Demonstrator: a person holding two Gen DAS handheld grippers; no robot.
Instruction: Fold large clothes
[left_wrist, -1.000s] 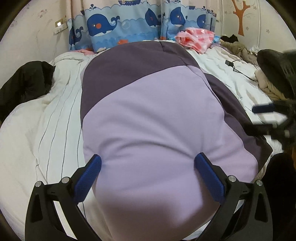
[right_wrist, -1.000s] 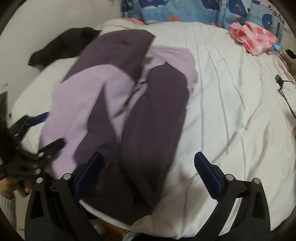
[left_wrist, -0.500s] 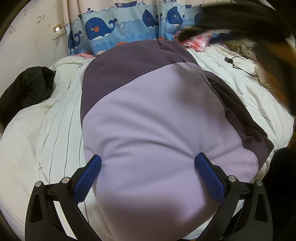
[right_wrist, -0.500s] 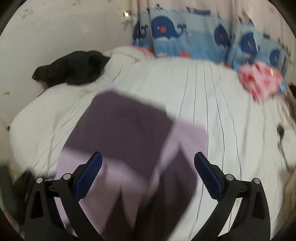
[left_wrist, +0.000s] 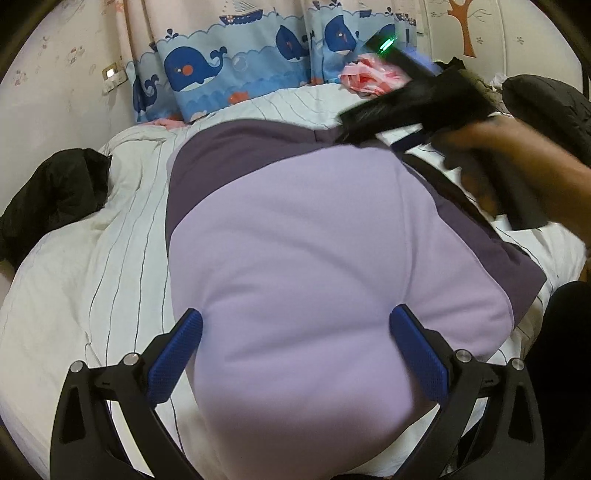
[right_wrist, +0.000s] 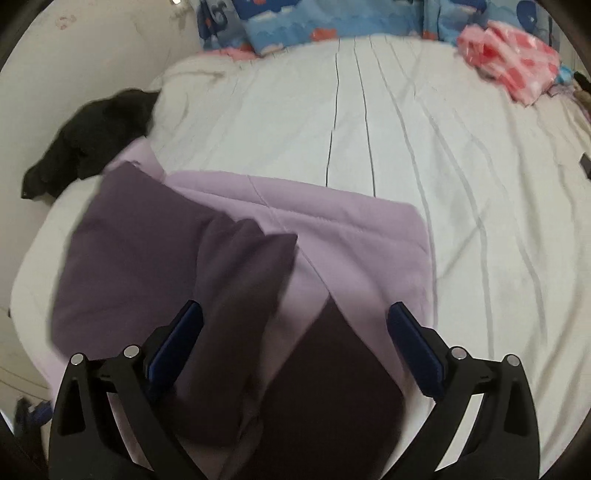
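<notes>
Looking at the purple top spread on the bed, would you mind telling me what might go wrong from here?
1. The dark purple sleeve lies loosely bunched over the lilac body; a grab there may pinch several layers and undo the fold.
2. The right gripper and left gripper are both open above the same garment, and the right one crosses the left wrist view, so they might collide.
3. The garment reaches the near edge of the bed and could slide off.

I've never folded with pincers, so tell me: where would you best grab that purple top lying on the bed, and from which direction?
Probably by the near hem of the purple top, coming in low from the bed's near edge. It lies flat on the striped bedsheet, so only an edge offers a lip to pinch, and the open left gripper already straddles that end. The right gripper, also open, hovers over the darker folded part.
</notes>
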